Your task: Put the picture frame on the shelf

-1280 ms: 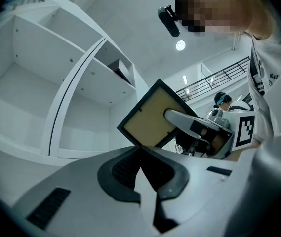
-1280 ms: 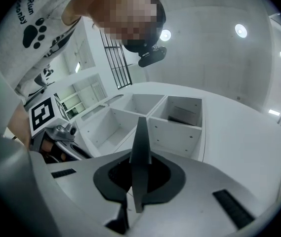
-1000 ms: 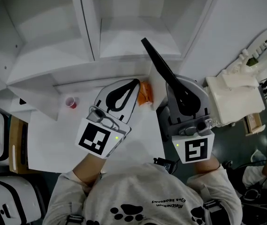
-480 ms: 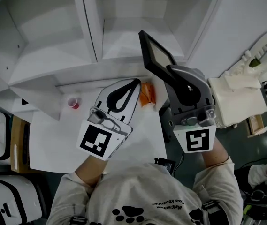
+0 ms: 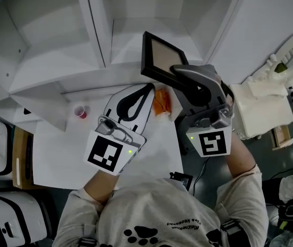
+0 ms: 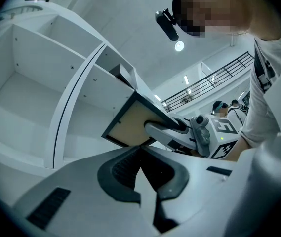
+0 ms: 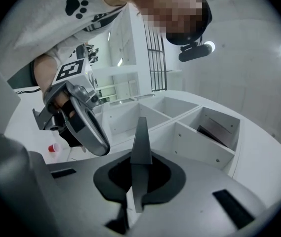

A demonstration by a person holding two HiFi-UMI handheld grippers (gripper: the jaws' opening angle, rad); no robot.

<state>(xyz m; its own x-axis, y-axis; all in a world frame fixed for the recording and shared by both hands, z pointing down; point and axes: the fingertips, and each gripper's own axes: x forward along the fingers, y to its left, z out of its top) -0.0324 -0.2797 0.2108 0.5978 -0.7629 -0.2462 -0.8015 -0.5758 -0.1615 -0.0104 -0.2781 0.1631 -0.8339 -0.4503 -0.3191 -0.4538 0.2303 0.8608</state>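
Holding the picture frame [image 5: 161, 55] by one edge, the right gripper [image 5: 181, 75] has its jaws narrow and clamped on it; the frame is tilted in front of the shelf [image 5: 43, 81] opening, not yet inside. The left gripper [image 5: 149, 89] rests closed and empty over the table [image 5: 58, 153]. Likely hazards: the thin pinch lets the frame pivot or slip; a corner strikes the divider [image 5: 97, 30]; released tilted, it topples
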